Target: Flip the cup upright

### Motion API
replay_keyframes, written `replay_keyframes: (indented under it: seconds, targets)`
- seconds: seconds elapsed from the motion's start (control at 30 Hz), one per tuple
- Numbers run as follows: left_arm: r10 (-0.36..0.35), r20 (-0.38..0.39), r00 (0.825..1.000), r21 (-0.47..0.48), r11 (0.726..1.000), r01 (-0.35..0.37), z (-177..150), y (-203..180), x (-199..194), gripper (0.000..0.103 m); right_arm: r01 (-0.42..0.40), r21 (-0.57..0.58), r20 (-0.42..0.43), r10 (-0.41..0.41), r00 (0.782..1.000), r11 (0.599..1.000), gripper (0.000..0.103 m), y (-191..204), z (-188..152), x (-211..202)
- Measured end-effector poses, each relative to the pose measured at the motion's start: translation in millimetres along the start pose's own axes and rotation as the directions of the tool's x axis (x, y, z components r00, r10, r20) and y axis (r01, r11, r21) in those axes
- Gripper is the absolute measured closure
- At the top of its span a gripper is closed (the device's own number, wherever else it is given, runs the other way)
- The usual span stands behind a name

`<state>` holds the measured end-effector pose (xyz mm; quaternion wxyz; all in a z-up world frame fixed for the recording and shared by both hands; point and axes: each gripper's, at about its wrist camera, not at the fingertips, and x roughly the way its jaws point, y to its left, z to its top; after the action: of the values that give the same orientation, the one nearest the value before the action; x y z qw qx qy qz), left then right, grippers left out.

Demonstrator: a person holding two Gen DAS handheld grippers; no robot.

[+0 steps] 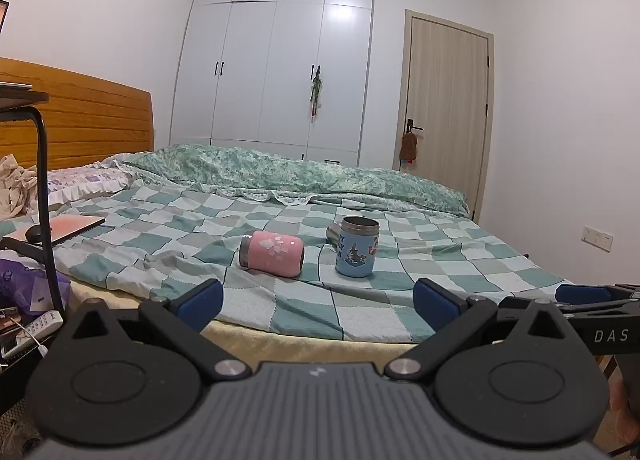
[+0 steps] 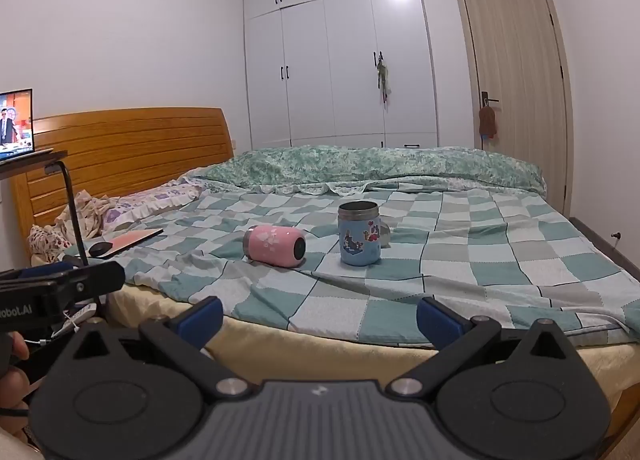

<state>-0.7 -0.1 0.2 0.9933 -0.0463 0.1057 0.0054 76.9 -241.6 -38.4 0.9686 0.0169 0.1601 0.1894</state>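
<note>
Even indoor light, glare on wardrobe [image 1: 344,20], fisheye bending, dark corners.

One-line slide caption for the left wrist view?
Open left gripper faces a checkered bed where a pink cup lies on its side beside an upright blue cup.

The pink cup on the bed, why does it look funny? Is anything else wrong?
The pink cup has tipped over: it lies on its side on the checkered blanket, while the blue cup beside it stands upright with its mouth up. No spill shows. Both claws, left and right, hang open, away from the cups.
</note>
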Motion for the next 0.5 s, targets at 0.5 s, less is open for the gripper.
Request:
replay_keyframes:
  seconds: [0.5]
  targets:
    - [-0.001, 0.003, 1.000, 0.002, 1.000, 0.001, -4.7, 1.6, 2.7, 0.000, 0.002, 0.002, 0.015, -0.003, 1.000, 1.000, 0.000, -3.2, -1.3, 0.1]
